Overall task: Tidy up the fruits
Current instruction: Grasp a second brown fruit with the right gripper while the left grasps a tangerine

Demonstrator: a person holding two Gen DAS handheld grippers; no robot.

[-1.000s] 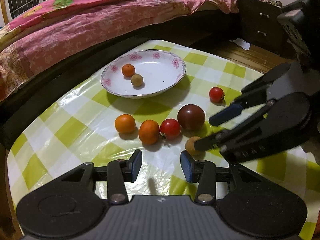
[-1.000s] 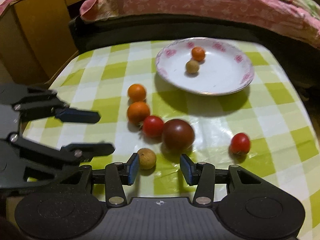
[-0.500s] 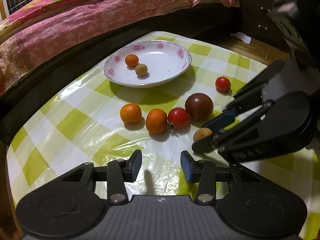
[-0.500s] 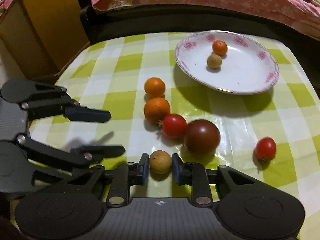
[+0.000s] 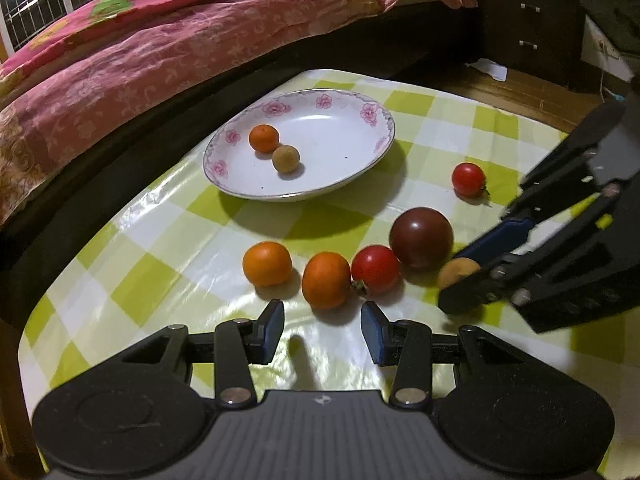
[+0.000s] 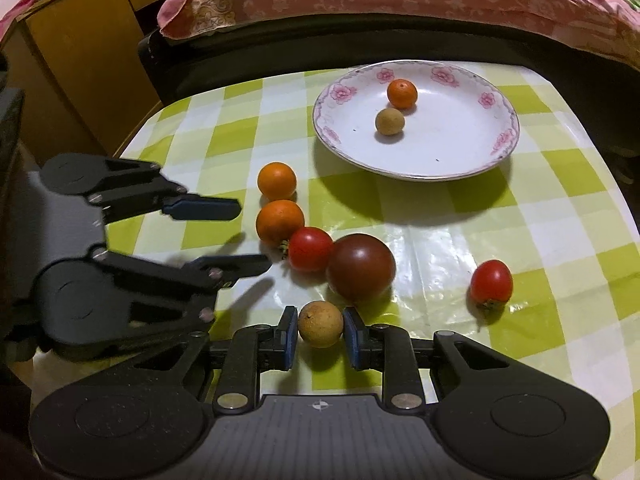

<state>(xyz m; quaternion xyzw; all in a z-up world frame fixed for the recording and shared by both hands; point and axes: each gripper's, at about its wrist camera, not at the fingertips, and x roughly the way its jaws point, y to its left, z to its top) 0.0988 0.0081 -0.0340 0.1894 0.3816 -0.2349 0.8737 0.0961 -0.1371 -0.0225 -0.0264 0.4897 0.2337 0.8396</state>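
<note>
The right gripper (image 6: pixel 320 332) has its blue pads pressed against both sides of a small tan fruit (image 6: pixel 320 329), which sits on the checked tablecloth (image 6: pixel 540 216) just in front of a large dark tomato (image 6: pixel 361 267). The fruit looks light, round and firm-skinned (probably a longan), so a hold across its widest part seems right; being round, it could roll or squirt out if pinched off-centre. The left gripper (image 5: pixel 322 332) hangs spread wide and empty, just short of an orange fruit (image 5: pixel 326 280) and a red tomato (image 5: pixel 375 269). Farther along the row lies another orange fruit (image 5: pixel 267 263), and a small red tomato (image 5: pixel 468 179) sits apart. Beyond them the flowered plate (image 5: pixel 360 168) already holds one tan and one orange fruit.
</note>
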